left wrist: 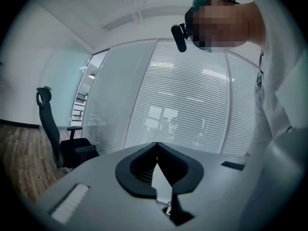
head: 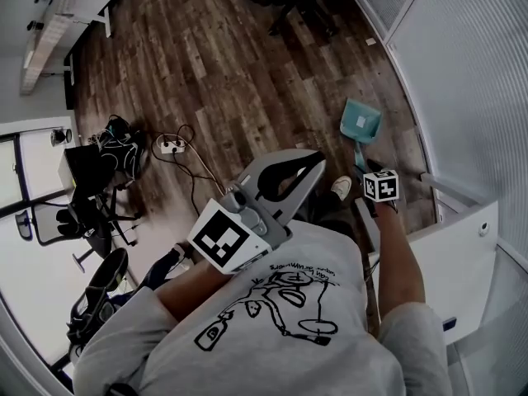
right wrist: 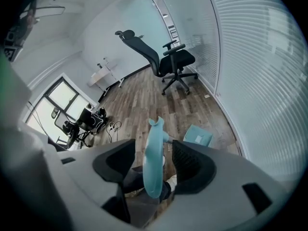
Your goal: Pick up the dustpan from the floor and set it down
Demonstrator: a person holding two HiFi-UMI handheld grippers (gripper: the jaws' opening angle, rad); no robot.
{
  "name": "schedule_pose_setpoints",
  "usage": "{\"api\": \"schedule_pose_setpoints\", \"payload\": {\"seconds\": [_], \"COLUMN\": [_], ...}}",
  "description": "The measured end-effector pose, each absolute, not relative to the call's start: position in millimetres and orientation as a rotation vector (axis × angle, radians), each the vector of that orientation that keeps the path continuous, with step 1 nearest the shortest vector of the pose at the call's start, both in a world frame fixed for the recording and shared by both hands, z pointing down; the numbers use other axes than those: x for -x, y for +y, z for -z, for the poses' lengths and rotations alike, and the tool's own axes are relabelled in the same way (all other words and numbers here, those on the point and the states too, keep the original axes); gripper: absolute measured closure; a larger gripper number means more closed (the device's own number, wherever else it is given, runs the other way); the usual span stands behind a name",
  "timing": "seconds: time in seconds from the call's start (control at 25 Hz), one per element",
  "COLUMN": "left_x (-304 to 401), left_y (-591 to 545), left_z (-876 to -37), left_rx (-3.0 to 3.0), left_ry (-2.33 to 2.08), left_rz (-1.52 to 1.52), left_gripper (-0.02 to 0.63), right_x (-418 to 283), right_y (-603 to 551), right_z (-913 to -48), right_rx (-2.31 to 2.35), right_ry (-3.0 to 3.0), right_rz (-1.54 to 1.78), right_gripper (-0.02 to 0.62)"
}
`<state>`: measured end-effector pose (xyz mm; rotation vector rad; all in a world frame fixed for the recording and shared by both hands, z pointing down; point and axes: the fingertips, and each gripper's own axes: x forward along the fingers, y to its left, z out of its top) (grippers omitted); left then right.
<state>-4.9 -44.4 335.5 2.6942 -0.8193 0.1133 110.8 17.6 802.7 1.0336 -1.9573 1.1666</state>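
Note:
A teal dustpan rests on the wood floor near the glass wall, its long handle rising toward me. My right gripper reaches down to the handle's top. In the right gripper view the handle stands between the jaws of that gripper, with gaps on both sides, and the pan lies beyond. My left gripper is held up in front of my chest, far from the dustpan, its jaws shut on nothing.
A black office chair stands further along the blind-covered glass wall. A white cabinet is at my right. A power strip with cables and a bag and chairs sit to the left. My shoe is beside the handle.

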Motion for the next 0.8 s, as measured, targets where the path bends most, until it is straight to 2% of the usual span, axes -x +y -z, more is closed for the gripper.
{"api": "schedule_pose_setpoints", "payload": {"seconds": [0.68,0.8], "left_x": [13.5,14.6], "left_y": [-47.2,-45.9], "left_z": [-350.6,-352.1], "left_rx": [-2.651,-2.647], "left_ry": [-0.861,-0.864], "left_rz": [-0.181,-0.188], "left_gripper": [0.604,0.604], "right_x": [-93.9,-96.5], "right_y": [13.6,13.6], "right_z": [-831.9,-833.8], "right_rx": [-0.942,-0.958], "right_ry": [-1.987,-1.979], "right_rz": [-1.185,-1.189], "right_gripper": [0.390,0.407]}}
